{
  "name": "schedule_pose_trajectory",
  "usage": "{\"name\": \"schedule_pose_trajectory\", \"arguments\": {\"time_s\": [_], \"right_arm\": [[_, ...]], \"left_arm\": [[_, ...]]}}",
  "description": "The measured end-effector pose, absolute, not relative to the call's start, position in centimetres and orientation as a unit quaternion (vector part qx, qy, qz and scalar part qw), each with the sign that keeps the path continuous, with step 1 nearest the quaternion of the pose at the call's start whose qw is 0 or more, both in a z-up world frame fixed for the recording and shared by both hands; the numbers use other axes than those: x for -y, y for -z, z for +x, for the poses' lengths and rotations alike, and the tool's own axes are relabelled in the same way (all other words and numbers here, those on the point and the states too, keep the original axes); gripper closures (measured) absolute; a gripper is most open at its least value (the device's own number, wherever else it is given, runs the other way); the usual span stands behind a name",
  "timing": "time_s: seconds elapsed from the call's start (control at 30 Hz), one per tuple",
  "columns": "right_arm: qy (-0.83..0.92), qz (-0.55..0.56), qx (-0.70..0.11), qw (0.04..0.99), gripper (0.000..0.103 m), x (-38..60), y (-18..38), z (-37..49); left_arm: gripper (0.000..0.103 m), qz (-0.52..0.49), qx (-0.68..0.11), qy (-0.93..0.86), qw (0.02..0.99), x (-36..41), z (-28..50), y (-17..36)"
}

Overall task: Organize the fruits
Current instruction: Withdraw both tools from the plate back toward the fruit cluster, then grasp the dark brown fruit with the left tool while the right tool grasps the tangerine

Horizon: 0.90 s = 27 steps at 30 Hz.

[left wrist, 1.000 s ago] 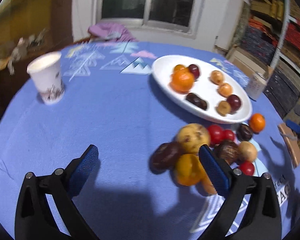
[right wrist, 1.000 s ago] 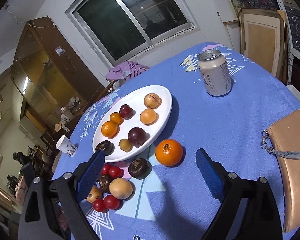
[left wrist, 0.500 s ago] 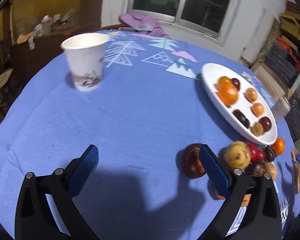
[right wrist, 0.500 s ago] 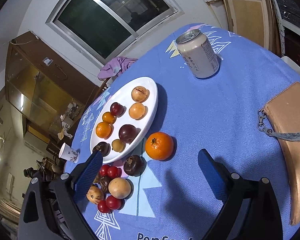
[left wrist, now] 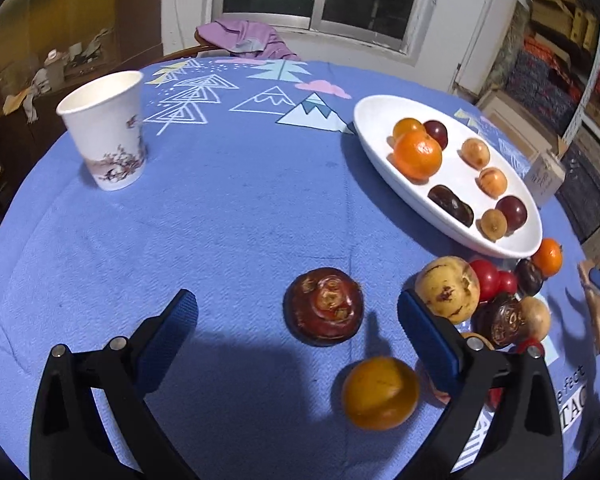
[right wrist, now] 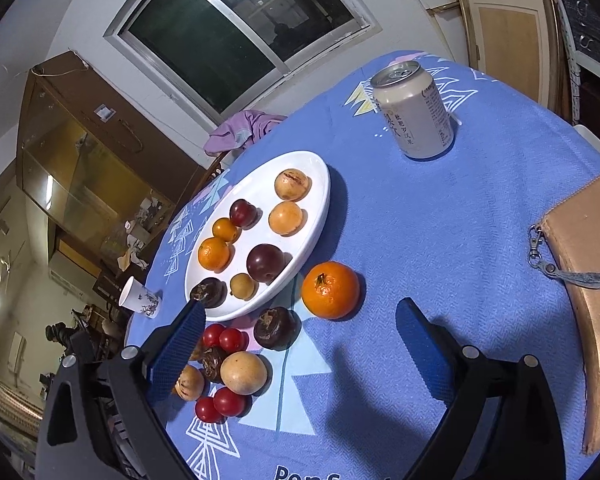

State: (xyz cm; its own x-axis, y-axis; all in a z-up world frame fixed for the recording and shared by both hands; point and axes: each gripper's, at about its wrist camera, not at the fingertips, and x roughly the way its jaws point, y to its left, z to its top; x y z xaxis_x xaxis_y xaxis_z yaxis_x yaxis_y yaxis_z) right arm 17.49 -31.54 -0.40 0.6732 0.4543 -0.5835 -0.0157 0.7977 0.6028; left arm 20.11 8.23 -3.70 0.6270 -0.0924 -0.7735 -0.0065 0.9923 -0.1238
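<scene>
A white oval plate (left wrist: 384,156) (right wrist: 320,216) holds several fruits, among them an orange (left wrist: 417,155) and a dark plum (right wrist: 265,262). Loose fruit lies on the blue cloth beside it. In the left wrist view a dark brown fruit (left wrist: 324,306) and a yellow-orange fruit (left wrist: 380,393) lie between the fingers of my open left gripper (left wrist: 299,325); a yellow spotted fruit (left wrist: 447,290) sits just past the right finger. In the right wrist view my open right gripper (right wrist: 300,334) hovers near a loose orange (right wrist: 331,289) and a dark fruit (right wrist: 276,327), holding nothing.
A paper cup (left wrist: 107,134) (right wrist: 139,297) stands at the far left of the round table. A drink can (right wrist: 414,110) stands beyond the plate, and a tan pouch (right wrist: 598,280) lies at the right edge. Red tomatoes (right wrist: 224,337) and more fruit cluster near the plate.
The left gripper swung left and then back toward the fruit pile; the dark brown fruit and the yellow-orange fruit now lie apart from the pile, between its fingers. The right gripper tilted slightly and came closer.
</scene>
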Motion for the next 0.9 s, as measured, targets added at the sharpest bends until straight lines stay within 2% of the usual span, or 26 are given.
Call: {"name": "schedule_pose_trajectory", "arguments": {"time_s": [0.27, 0.3, 0.4, 0.47, 0.53, 0.7, 0.73, 0.8, 0.83, 0.9], "right_arm": [[-0.117, 0.287, -0.387, 0.868, 0.006, 31.8, 0.9, 17.7], [-0.117, 0.285, -0.384, 0.87, 0.006, 31.8, 0.8, 17.6], [-0.115, 0.27, -0.376, 0.879, 0.006, 31.6, 0.5, 17.4], [-0.112, 0.255, -0.38, 0.882, 0.006, 31.2, 0.5, 17.5], [-0.116, 0.241, -0.386, 0.883, 0.006, 30.6, 0.8, 17.7], [-0.127, 0.188, -0.4, 0.888, 0.007, 28.6, 1.6, 18.2], [-0.129, 0.18, -0.4, 0.89, 0.01, 28.2, 1.7, 18.4], [-0.124, 0.169, -0.401, 0.892, 0.024, 27.9, 1.9, 18.7], [-0.121, 0.164, -0.402, 0.892, 0.028, 27.8, 2.0, 18.9], [-0.104, 0.147, -0.413, 0.893, 0.047, 27.5, 2.6, 19.6]], "left_arm": [[0.004, 0.062, -0.421, 0.005, 0.905, -5.6, 19.9, 4.3], [0.007, 0.069, -0.416, 0.007, 0.907, -5.4, 19.8, 4.1], [0.029, 0.067, -0.408, 0.031, 0.91, -5.3, 19.5, 3.9], [0.035, 0.06, -0.407, 0.041, 0.911, -5.4, 19.5, 3.8], [0.045, 0.049, -0.408, 0.055, 0.91, -5.4, 19.6, 3.8], [0.045, 0.036, -0.413, 0.06, 0.908, -5.1, 19.7, 4.0], [0.045, 0.033, -0.415, 0.061, 0.907, -5.1, 19.7, 4.1], [0.045, 0.021, -0.423, 0.07, 0.903, -5.1, 20.0, 4.3], [0.045, 0.014, -0.428, 0.074, 0.901, -5.1, 20.1, 4.5], [0.045, 0.009, -0.432, 0.075, 0.899, -5.1, 20.2, 4.6]]}}
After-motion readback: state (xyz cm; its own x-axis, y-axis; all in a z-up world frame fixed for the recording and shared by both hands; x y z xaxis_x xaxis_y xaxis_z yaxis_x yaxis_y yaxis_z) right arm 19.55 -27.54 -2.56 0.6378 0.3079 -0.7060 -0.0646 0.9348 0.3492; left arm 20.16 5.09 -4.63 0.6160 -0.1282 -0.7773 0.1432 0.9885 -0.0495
